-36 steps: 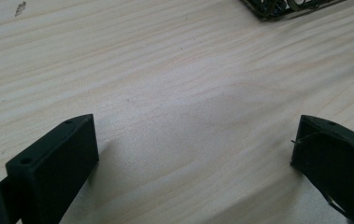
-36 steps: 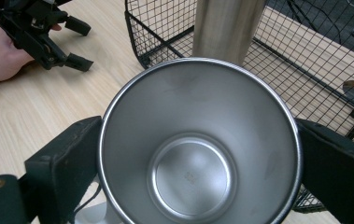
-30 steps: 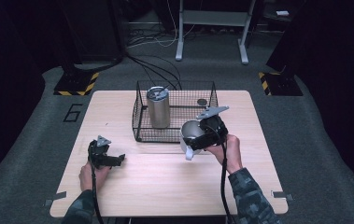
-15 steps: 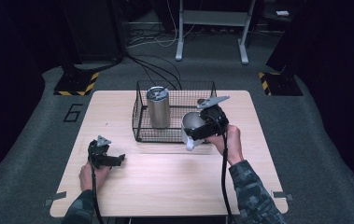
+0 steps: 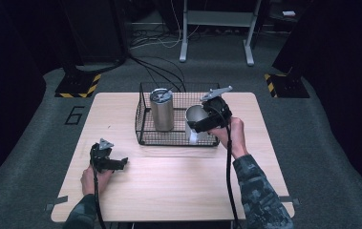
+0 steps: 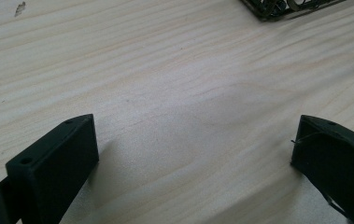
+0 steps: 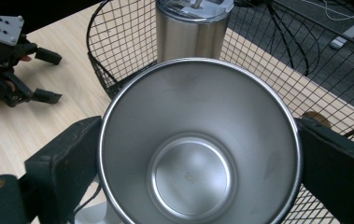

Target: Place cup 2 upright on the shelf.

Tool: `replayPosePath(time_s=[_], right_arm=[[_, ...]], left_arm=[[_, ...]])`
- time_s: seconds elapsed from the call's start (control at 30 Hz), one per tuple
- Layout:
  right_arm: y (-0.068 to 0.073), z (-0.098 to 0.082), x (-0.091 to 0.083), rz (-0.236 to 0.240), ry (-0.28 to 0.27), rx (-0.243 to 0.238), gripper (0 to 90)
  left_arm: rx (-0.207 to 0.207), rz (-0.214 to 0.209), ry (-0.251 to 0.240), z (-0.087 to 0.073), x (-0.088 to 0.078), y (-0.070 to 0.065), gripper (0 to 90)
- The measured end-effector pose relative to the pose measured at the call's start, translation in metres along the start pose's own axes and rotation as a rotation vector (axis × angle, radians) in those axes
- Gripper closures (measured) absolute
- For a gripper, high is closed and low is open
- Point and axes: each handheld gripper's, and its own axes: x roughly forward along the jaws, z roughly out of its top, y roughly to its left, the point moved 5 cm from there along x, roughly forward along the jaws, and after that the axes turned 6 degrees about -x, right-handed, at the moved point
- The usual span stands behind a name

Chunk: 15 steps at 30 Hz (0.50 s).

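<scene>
A black wire basket (image 5: 143,119) stands at the middle of the wooden table (image 5: 169,191). Inside it, on the left, a lidded steel tumbler (image 5: 162,110) stands upright. My right gripper (image 5: 198,121) is shut on an open steel cup (image 5: 194,114) and holds it over the basket's right part. In the right gripper view the jaws clamp both sides of the cup (image 7: 193,177), whose inside is empty, with the tumbler (image 7: 193,32) beyond it. My left gripper (image 5: 120,163) rests on the table near the front left, open with nothing between its jaws (image 6: 198,154).
A small brown round thing (image 7: 315,116) lies on the basket floor (image 7: 277,79) at the right. The basket's corner (image 6: 282,7) shows ahead of my left gripper. Bare wood lies in front of the basket. Cables and table legs (image 5: 183,33) stand on the floor beyond.
My right gripper has carried the cup away from the person, from in front of the basket to over its right part. The left gripper has stayed put.
</scene>
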Motion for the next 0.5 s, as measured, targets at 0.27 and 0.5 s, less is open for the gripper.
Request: replayPosePath(time_s=[0.27, 0.5], right_arm=[[-0.010, 0.009, 0.008, -0.003, 0.003, 0.006, 5.8], [-0.019, 0.014, 0.015, 0.000, 0.011, 0.003, 5.8]], left_arm=[[0.011, 0.003, -0.007, 0.001, 0.001, 0.001, 0.2], [0.012, 0.004, -0.007, 0.001, 0.000, 0.001, 0.2]])
